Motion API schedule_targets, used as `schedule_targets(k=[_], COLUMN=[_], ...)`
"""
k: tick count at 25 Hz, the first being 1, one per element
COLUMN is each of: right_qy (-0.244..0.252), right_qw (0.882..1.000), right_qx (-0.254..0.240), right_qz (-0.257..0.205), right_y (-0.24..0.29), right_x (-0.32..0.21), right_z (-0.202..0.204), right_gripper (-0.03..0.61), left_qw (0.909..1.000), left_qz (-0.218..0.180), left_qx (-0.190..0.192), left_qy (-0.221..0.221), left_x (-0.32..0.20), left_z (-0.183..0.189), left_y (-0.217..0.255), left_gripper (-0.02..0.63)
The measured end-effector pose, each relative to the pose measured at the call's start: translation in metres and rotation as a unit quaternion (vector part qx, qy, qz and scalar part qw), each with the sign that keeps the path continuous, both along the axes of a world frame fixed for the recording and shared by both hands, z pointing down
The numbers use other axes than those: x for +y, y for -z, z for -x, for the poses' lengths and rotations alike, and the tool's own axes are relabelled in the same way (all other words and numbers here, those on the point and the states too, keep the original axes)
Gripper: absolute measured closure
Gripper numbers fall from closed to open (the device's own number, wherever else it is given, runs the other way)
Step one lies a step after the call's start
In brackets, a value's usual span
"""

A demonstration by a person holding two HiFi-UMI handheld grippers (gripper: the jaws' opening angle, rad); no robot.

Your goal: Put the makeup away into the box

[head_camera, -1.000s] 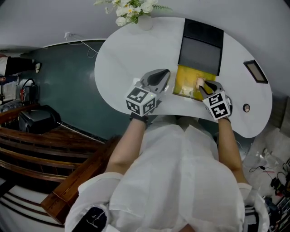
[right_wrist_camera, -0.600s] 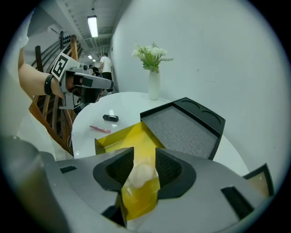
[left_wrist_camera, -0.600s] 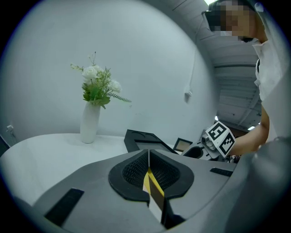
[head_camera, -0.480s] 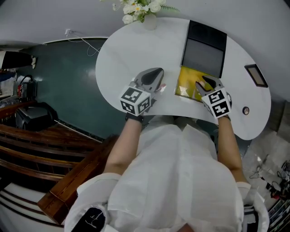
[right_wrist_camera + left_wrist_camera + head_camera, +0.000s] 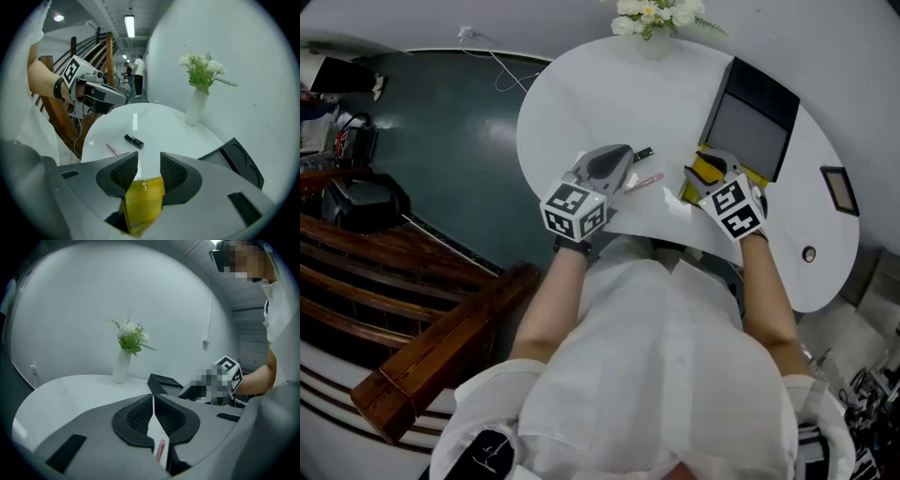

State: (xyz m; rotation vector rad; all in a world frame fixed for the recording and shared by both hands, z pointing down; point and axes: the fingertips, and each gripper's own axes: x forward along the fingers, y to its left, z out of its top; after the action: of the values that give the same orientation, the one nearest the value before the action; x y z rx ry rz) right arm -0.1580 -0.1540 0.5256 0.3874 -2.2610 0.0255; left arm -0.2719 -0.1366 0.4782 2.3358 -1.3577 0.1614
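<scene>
The black box (image 5: 750, 117) stands open at the table's right, with its lid up and a yellow tray (image 5: 705, 172) in front. My right gripper (image 5: 707, 161) hovers at the tray's near-left corner. Its jaws have just been opening and nothing sits between the pads; in the right gripper view (image 5: 149, 161) the yellow tray shows below them. A black lipstick (image 5: 642, 153) and a pink pencil (image 5: 643, 180) lie on the white table (image 5: 581, 103). Just left of them is my left gripper (image 5: 627, 153), shut and empty. The pencil (image 5: 161, 451) shows under its tips.
A white vase of flowers (image 5: 654, 23) stands at the table's far edge. A small dark rectangular thing (image 5: 842, 187) and a round one (image 5: 808, 253) lie on the table's right. The table's curved near edge runs just under both grippers. Dark floor and wooden stairs lie to the left.
The right gripper has drawn back from over the yellow tray to its near-left corner, and the pale thing at its tips is gone. The left gripper has shifted left, uncovering the pencil and lipstick.
</scene>
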Motion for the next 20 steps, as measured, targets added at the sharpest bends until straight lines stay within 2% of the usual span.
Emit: schedule_targets(k=[8,14,20], right_qy=[0.115,0.192,0.238], right_qw=[0.993,0.977,0.961], right_qx=[0.037,0.086,0.137], right_qz=[-0.017,-0.032,-0.035], right_y=[-0.014,-0.041,-0.071], right_x=[0.015,0.023,0.028], right_z=[0.073,0.104,0.117], right_gripper=[0.443,0.443,0.443], left_qw=[0.9994,0.9988,0.9985], left_qz=[0.014,0.021,0.027], left_qx=[0.008,0.007,0.006], left_qy=[0.030,0.043,0.047], left_x=[0.023,0.032,0.041], left_z=[0.040,0.065,0.082], left_y=[-0.013,-0.022,-0.027], left_gripper=[0.589,0.589,0.589])
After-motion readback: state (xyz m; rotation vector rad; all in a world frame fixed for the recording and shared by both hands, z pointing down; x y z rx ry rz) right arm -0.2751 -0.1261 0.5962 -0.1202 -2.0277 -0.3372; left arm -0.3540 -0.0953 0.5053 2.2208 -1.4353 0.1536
